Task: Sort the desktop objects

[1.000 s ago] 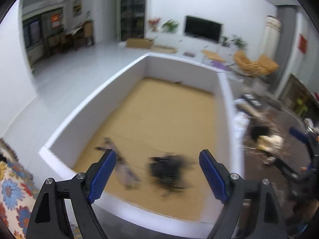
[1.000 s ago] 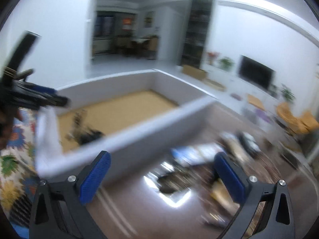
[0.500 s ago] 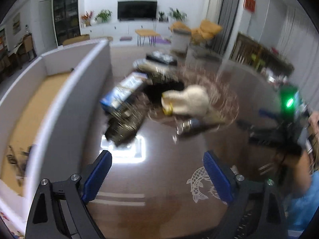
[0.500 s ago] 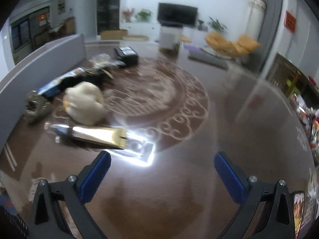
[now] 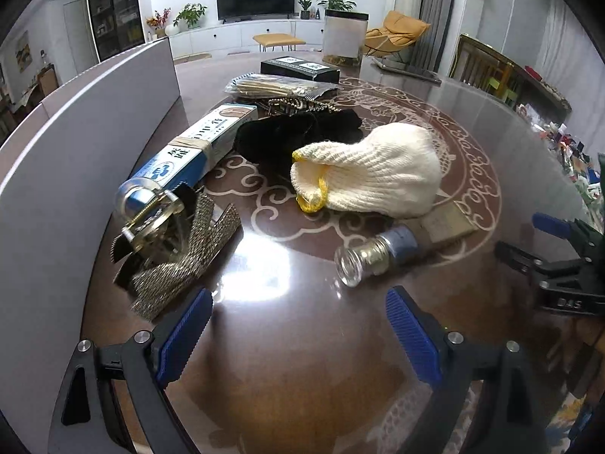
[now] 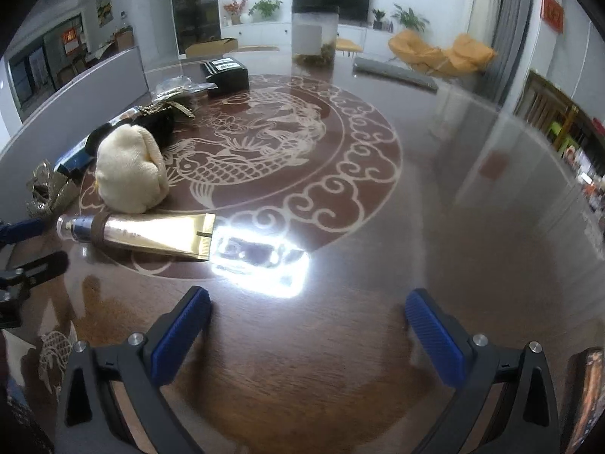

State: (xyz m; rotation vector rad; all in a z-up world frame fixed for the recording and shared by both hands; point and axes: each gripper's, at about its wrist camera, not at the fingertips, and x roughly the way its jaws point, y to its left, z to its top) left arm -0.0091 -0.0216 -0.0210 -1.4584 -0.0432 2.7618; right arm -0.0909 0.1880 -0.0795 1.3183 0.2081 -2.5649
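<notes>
A cream knit glove (image 5: 374, 172) lies mid-table, also in the right wrist view (image 6: 130, 168). A gold tube with a clear cap (image 5: 372, 259) lies in front of it (image 6: 151, 230). A silver mesh strap with a metal clip (image 5: 177, 253) sits by the white box wall (image 5: 56, 174). A blue and white carton (image 5: 196, 147), black cloth (image 5: 298, 136), a bag of sticks (image 5: 280, 87) and a black box (image 5: 298, 68) lie behind. My left gripper (image 5: 298, 325) is open and empty above the table, short of the tube. My right gripper (image 6: 310, 325) is open and empty over bare table.
The brown glossy round table (image 6: 340, 196) has a pale fish pattern and a bright lamp glare (image 6: 261, 261). A clear jar (image 6: 314, 38) and a grey flat item (image 6: 397, 72) stand at the far edge. The right gripper shows at the left view's right edge (image 5: 559, 261).
Both grippers swung from over the white box with the tan floor to the table. The views went from blurred to sharp. Both stayed open and empty.
</notes>
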